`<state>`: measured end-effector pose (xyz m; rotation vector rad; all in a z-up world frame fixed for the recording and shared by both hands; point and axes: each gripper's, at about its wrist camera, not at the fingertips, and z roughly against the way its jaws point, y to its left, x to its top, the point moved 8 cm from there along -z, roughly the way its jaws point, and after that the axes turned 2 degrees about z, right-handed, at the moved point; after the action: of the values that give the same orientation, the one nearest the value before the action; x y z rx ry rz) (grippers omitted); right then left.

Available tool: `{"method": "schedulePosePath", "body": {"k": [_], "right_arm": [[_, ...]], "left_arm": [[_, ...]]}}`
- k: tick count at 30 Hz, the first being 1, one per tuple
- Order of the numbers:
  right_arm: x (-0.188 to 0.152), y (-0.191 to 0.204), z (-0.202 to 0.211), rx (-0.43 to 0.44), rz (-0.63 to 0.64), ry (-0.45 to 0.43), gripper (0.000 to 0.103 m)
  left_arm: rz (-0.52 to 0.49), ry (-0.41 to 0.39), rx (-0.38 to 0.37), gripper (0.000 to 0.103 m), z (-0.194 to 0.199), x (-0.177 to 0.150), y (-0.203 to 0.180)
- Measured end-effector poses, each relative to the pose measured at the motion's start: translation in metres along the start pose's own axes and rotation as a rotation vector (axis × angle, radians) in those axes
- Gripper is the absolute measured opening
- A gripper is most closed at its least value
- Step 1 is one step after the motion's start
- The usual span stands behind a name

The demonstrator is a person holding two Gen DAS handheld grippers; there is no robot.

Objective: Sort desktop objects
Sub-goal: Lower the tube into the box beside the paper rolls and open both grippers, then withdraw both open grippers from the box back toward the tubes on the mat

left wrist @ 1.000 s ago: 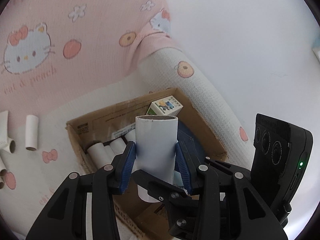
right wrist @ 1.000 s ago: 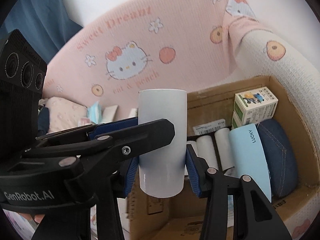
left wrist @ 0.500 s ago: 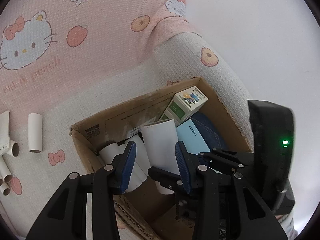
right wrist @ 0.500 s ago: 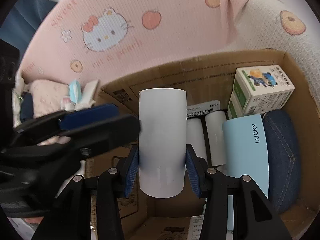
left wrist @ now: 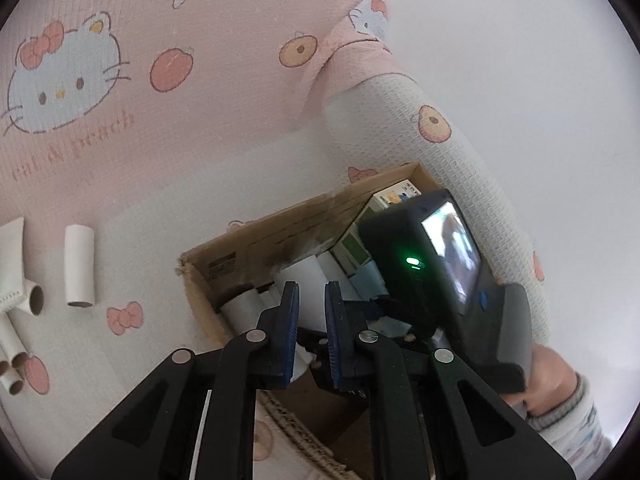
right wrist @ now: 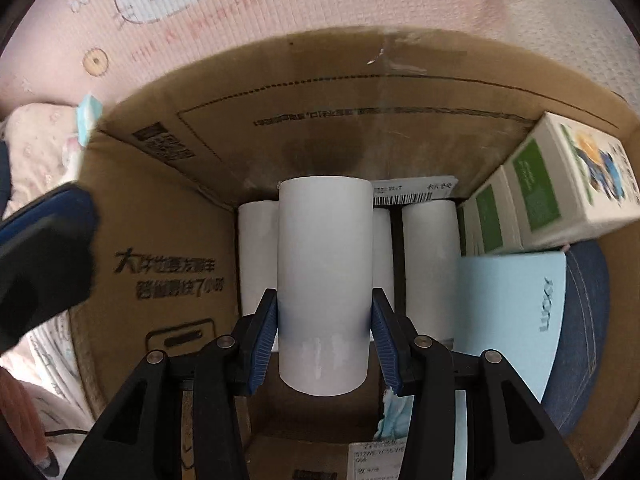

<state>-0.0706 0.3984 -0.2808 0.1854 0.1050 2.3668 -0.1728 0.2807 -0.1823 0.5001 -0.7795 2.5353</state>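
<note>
The right gripper [right wrist: 323,322] is clamped on a white paper tube [right wrist: 323,280], its blue pads [right wrist: 265,340] pressed against the tube's lower sides, holding it upright inside the open cardboard box [right wrist: 160,248]. Just behind the tube, more white tubes [right wrist: 430,264] lie side by side on the box floor, with a barcode label [right wrist: 414,192] at their far end. To the right sit a pale blue case [right wrist: 508,312] printed with lettering (it reads sideways), a denim pouch [right wrist: 588,320] beside it, and small green-and-white cartons [right wrist: 560,196] stacked against the right wall.

The left gripper [left wrist: 311,312] hovers above the box's near edge with its jaws close together, a narrow gap between them and nothing held. Through that gap the tubes in the box [left wrist: 304,276] show. The right gripper's black body [left wrist: 440,272], green light lit, blocks much of the box interior. Further left, on the patterned pink-and-white cloth [left wrist: 160,208], one loose tube [left wrist: 79,266] lies alone, well apart from the box, with a cluster of smaller tubes [left wrist: 16,356] near the left edge.
</note>
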Motion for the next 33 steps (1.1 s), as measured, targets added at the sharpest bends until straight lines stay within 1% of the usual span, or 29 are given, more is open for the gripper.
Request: {"method": "schedulePosePath", "body": {"k": [3, 6, 8, 13, 17, 18, 20, 21, 22, 25, 29, 30, 31, 32, 33], "right_arm": [[0.003, 0.001, -0.011, -0.013, 0.022, 0.044, 0.043], [0.003, -0.001, -0.021, -0.036, 0.028, 0.085, 0.043], [0.005, -0.004, -0.021, -0.036, 0.022, 0.084, 0.043], [0.006, -0.012, -0.016, 0.010, -0.010, 0.081, 0.043], [0.009, -0.016, -0.003, 0.041, -0.026, 0.052, 0.043], [0.009, -0.018, 0.001, 0.045, -0.032, 0.046, 0.043], [0.009, -0.023, 0.012, 0.042, -0.047, 0.026, 0.043], [0.008, -0.026, 0.020, 0.040, -0.051, 0.012, 0.043], [0.007, -0.029, 0.028, 0.041, -0.055, -0.004, 0.043], [-0.002, -0.040, 0.047, 0.049, -0.078, -0.030, 0.043], [-0.017, -0.059, 0.066, 0.049, -0.108, -0.063, 0.042], [-0.019, -0.063, 0.069, 0.047, -0.115, -0.080, 0.035], [-0.021, -0.067, 0.073, 0.049, -0.119, -0.101, 0.016], [-0.024, -0.070, 0.076, 0.052, -0.116, -0.109, 0.011], [-0.026, -0.073, 0.078, 0.057, -0.122, -0.116, 0.011]], "left_arm": [[-0.015, 0.005, 0.010, 0.015, -0.001, -0.001, 0.003], [-0.006, 0.011, 0.004, 0.015, -0.002, 0.000, 0.007], [0.003, 0.008, -0.005, 0.015, -0.002, 0.001, 0.009], [0.023, 0.017, -0.012, 0.015, -0.004, 0.001, 0.013], [0.016, 0.030, -0.001, 0.016, -0.006, 0.000, 0.011], [0.010, 0.040, 0.002, 0.018, -0.007, -0.001, 0.009], [-0.005, 0.056, 0.013, 0.033, -0.008, -0.001, 0.004], [-0.013, 0.058, 0.013, 0.047, -0.008, -0.001, 0.002], [-0.024, 0.057, 0.011, 0.050, -0.008, -0.001, -0.002], [-0.060, 0.066, 0.012, 0.050, -0.010, -0.001, -0.014], [-0.064, 0.127, -0.007, 0.050, -0.021, -0.003, -0.031], [-0.063, 0.149, -0.010, 0.050, -0.026, -0.005, -0.035], [-0.060, 0.169, -0.007, 0.049, -0.031, -0.007, -0.038], [-0.054, 0.202, 0.003, 0.047, -0.038, -0.010, -0.040], [-0.054, 0.228, 0.009, 0.039, -0.043, -0.013, -0.041]]}}
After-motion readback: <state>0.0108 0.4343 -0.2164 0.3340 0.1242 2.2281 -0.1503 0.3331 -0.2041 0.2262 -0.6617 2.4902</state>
